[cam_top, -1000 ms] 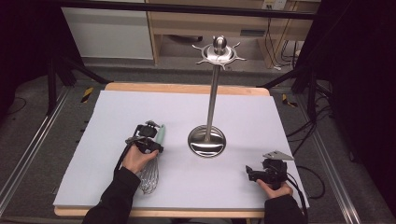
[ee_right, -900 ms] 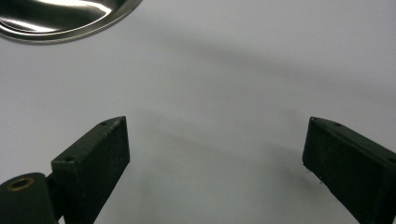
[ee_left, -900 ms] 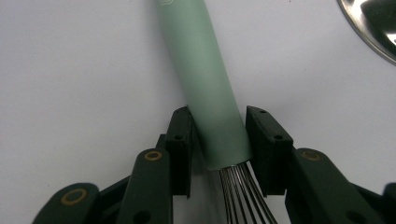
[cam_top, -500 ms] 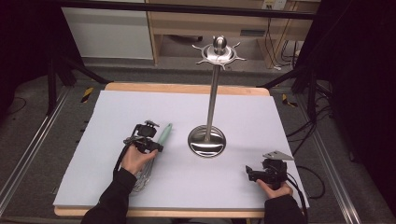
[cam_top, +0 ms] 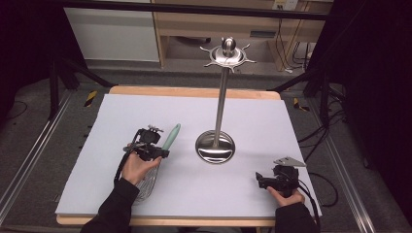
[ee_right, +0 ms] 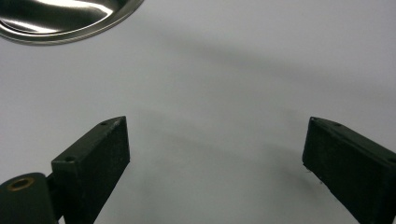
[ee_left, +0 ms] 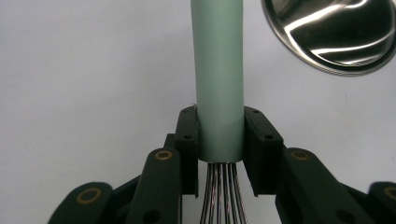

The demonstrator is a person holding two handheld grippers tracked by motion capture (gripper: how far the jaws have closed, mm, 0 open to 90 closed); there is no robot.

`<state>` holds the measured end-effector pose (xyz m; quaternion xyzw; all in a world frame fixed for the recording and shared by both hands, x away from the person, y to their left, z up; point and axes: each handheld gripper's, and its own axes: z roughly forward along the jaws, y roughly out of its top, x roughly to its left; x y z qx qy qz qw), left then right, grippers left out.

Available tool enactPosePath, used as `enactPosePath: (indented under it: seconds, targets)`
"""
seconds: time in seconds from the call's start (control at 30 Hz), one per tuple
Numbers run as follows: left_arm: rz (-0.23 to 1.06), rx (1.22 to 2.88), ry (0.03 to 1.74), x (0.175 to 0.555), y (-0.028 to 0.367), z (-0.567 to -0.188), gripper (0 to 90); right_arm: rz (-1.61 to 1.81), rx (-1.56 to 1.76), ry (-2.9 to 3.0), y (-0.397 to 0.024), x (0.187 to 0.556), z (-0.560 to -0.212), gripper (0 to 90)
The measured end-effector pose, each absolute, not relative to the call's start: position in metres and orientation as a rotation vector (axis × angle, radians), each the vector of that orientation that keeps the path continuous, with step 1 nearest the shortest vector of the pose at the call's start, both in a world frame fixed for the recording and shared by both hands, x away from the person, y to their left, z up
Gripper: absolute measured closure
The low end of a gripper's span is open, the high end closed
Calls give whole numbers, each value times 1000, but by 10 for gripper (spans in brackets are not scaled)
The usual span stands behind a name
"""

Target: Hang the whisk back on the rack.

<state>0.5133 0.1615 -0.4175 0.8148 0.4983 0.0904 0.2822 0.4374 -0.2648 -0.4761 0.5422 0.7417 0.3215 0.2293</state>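
Left gripper view: we list left gripper clamped low on whisk handle; slick grip may let it slip.

this looks like a lab set up for recording, not a home. a wooden table carries a plain white sheet as a work surface, and black curtains close off the left and right sides. metal rails run along the grey floor beside the table, with loose cables trailing at the right. at the far side stand light wooden shelves and a white panel.
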Motion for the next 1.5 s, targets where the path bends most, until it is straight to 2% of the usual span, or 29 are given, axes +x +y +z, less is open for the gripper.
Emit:
enactPosePath:
  seconds: [0.63,1.2,1.5]
  targets:
    - [366,2038,1188,474,186,-392,689,884,1496,2041,-264,437,-476,79]
    - [445,1921,1137,450,205,-388,689,884,1480,2042,-265,436,-476,80]
    - [471,1911,1101,438,207,-386,689,884,1474,2040,-265,434,-475,82]
